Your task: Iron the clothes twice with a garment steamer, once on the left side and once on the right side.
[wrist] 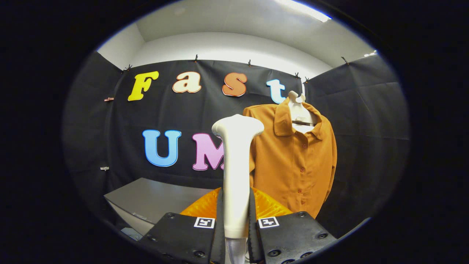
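Observation:
A white garment steamer (235, 172) stands upright between my fingers, its handle pressed on both sides and its wide head at the top. My gripper (235, 211) is shut on the steamer's handle. Beyond the fingers and a little to the right hangs an orange button-up shirt (296, 161) on a white hanger (300, 110) against the black cloth wall. The steamer's head sits level with the shirt's left shoulder and left of it, still apart from the fabric; it hides the shirt's left edge.
A grey table (154, 200) stands low to the left of the fingers, in front of the black wall. The wall wraps around on both sides, with the shirt near its right corner.

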`<state>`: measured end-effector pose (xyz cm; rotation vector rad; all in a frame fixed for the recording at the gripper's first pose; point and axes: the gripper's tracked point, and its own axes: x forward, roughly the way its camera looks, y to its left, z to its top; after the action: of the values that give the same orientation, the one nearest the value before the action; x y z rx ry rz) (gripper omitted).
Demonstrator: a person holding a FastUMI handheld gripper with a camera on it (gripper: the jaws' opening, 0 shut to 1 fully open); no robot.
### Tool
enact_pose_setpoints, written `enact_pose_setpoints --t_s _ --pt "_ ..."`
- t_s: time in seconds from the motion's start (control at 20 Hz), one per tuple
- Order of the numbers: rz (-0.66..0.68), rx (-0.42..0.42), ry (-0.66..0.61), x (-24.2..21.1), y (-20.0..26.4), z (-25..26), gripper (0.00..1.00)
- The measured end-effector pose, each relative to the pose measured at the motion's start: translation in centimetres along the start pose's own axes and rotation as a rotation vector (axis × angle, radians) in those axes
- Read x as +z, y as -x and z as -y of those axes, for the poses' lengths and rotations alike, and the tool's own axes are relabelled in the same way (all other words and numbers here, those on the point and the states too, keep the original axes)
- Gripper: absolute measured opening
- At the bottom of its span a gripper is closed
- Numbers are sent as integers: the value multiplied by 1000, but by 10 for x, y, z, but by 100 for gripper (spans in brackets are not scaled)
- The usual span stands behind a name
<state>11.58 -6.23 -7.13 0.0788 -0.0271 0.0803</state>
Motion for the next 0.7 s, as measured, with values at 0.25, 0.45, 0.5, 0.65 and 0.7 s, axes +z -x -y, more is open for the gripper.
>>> enact_pose_setpoints --t_s 0.25,0.45,0.5,0.65,0.7 --pt "30 -38 16 0 -23 43 28" --pt "22 -52 8 -13 -46 64 28" --pt "16 -54 9 -19 -51 68 28" --pt "12 -48 9 -34 -63 75 28" --pt "10 -48 11 -38 -67 78 28"
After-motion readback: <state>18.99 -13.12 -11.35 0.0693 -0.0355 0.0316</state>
